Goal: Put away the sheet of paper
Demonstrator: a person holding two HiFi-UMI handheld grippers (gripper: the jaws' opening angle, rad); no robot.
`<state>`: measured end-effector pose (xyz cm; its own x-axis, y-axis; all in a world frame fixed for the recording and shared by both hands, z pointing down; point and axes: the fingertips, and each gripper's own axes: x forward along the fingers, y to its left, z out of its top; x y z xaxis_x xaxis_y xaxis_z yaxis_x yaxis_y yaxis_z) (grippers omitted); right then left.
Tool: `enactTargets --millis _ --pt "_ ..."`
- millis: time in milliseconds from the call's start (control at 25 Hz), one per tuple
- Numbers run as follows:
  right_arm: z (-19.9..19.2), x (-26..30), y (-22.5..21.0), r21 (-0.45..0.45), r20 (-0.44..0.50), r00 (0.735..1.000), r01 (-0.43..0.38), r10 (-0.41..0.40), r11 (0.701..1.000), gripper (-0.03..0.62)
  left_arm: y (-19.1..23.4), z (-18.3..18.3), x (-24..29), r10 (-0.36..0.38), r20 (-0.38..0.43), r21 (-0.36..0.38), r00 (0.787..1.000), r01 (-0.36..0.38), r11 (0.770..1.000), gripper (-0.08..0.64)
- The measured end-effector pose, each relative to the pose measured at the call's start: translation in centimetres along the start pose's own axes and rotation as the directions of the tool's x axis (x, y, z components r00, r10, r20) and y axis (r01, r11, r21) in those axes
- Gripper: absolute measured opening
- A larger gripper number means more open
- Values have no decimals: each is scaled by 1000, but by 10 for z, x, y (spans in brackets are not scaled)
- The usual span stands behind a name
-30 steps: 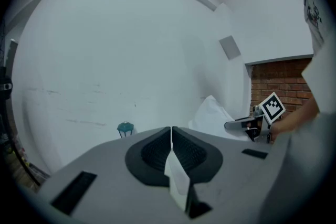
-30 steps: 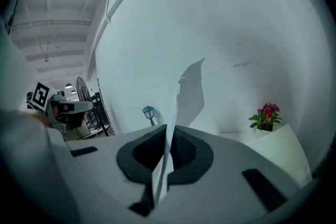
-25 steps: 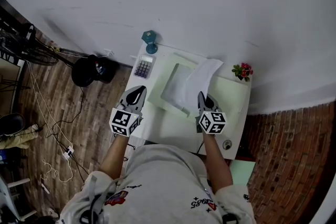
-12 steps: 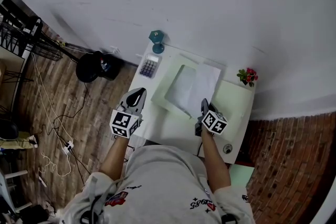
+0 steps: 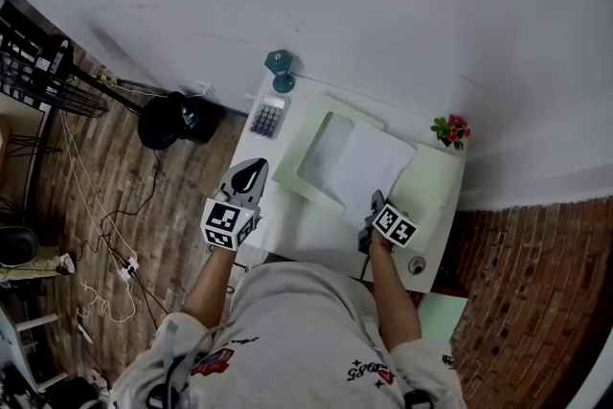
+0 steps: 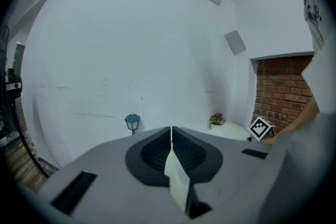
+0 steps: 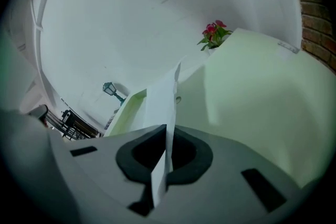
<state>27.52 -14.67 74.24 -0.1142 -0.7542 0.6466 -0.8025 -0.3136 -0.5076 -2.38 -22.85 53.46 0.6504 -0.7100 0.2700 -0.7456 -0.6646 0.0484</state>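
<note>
A white sheet of paper (image 5: 369, 163) lies partly over the right side of a pale green tray (image 5: 289, 170) and the green desk mat (image 5: 433, 185). My right gripper (image 5: 374, 206) is shut on the sheet's near edge. In the right gripper view the paper (image 7: 160, 107) runs edge-on between the closed jaws of that gripper (image 7: 168, 131) and rises toward the tray. My left gripper (image 5: 253, 168) hovers at the desk's left edge, apart from the paper. Its jaws (image 6: 171, 131) are shut with nothing held.
A calculator (image 5: 266, 118) and a teal lantern (image 5: 278, 64) stand at the desk's back left. A small potted flower (image 5: 448, 129) sits at the back right against the white wall. A black bag (image 5: 168, 122) and cables lie on the wooden floor to the left.
The right gripper drew back toward the person with the sheet. The paper, raised and curled before, now lies flatter and further right over the tray and mat. The left gripper stayed put.
</note>
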Motion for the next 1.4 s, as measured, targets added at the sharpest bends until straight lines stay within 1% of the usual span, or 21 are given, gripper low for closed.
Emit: enactTargets --millis 80,240,400,600,720,800,880,1080,1160,1280,1400 --pt "-2 2 -6 15 -9 1000 10 -9 1000 6 -2 -1 2 -6 -1 6 1000 6 1000 28" --pt "-5 5 -15 6 -33 999 23 -23 1000 6 -6 0 5 -12 -4 15 1000 12 1000 28" --pt "-11 6 -23 11 -60 997 45 -44 999 6 -7 -2 5 -10 -18 9 1000 10 1000 28" --pt "-9 9 -28 -2 -73 995 66 -66 998 6 -5 -2 4 -3 -18 19 1000 3 1000 28" --pt "-7 4 -36 13 -68 995 80 -79 997 6 -5 -2 4 1 -26 14 1000 -1 1000 28" --pt "-7 3 -40 18 -56 996 73 -72 997 6 -4 -2 4 3 -31 15 1000 -2 1000 28" --pt "-7 4 -43 4 -54 996 66 -65 998 6 -4 -4 4 0 -35 15 999 0 1000 28" --pt "-1 14 -33 -115 -64 997 34 -42 993 6 -8 -5 6 -6 -38 16 999 7 1000 28" --pt "3 17 -26 -136 -55 998 21 -29 991 6 -9 -5 5 -6 -38 17 999 6 1000 28" --pt "6 22 -16 -134 -47 999 5 -12 991 6 -6 -5 2 0 -36 16 999 1 1000 28" --pt "8 26 -11 -97 -43 999 -11 7 995 6 -3 -6 -1 9 -37 13 999 -9 1000 28"
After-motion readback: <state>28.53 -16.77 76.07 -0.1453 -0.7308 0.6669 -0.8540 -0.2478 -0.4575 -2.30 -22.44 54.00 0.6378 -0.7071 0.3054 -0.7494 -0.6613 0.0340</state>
